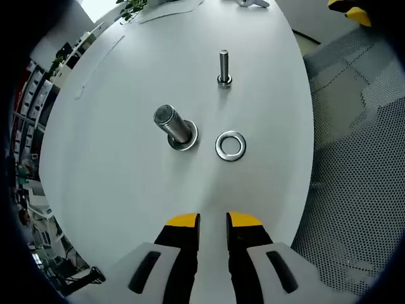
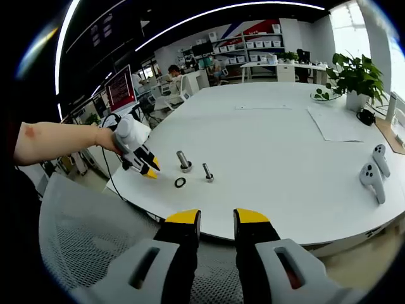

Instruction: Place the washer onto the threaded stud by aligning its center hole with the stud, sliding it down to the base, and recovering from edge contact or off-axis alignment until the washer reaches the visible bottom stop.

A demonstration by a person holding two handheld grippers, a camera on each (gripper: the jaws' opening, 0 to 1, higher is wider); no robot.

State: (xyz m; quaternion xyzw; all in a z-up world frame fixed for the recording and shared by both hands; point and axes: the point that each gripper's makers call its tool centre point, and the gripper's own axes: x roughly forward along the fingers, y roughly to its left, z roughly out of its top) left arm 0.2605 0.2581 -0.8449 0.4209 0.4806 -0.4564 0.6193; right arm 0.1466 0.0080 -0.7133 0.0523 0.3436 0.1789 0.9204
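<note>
Washer (image 1: 230,145) lies flat on the white table (image 1: 126,190), just ahead of the left claw (image 1: 213,220), whose two jaws are a little apart and hold nothing. Nothing is done yet: the ring must be picked up, lined up and slid down. Close beside it stands the fat stud (image 1: 174,125). Farther ahead stands a thin bolt (image 1: 224,68).

Right claw (image 2: 217,217) hangs back off the table's edge, jaws apart, empty. Far past it sit two game controllers (image 2: 373,168), a leafy plant (image 2: 354,79), shelves and desks.
</note>
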